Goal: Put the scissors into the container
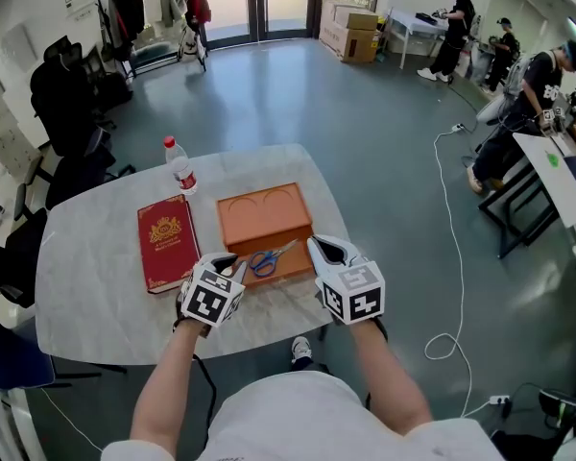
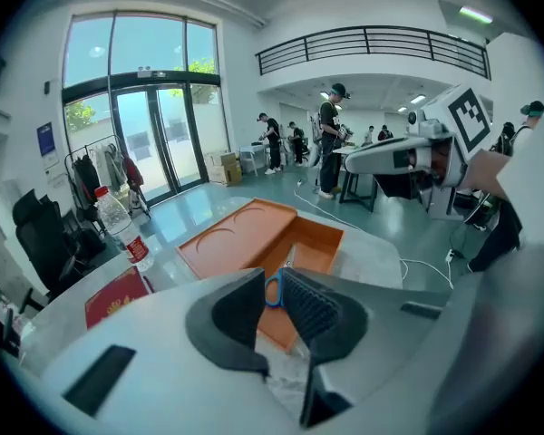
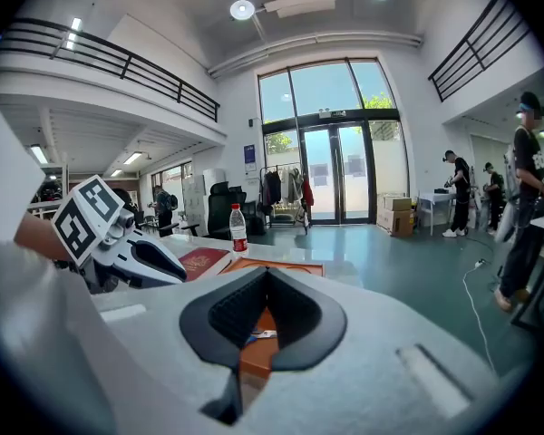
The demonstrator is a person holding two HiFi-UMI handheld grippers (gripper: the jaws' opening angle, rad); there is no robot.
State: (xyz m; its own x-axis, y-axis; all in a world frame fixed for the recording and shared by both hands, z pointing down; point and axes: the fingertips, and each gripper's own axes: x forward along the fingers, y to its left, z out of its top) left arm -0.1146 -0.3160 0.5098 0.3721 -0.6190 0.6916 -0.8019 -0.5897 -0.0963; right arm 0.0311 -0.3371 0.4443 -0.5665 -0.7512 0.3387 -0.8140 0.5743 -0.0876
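The scissors, blue-handled, lie flat in the open tray of the orange container, blades pointing to the far right. The container's lid lies folded back behind the tray. My left gripper sits just left of the handles, jaws a narrow gap apart with nothing between them; in the left gripper view the blue handle of the scissors shows beyond that gap. My right gripper hovers at the tray's right end, shut and empty. In the right gripper view the orange container shows below the shut right gripper.
A red book lies left of the container and a water bottle stands behind it on the pale round-cornered table. Dark chairs stand at the left. People work at desks at the far right; a white cable runs along the floor.
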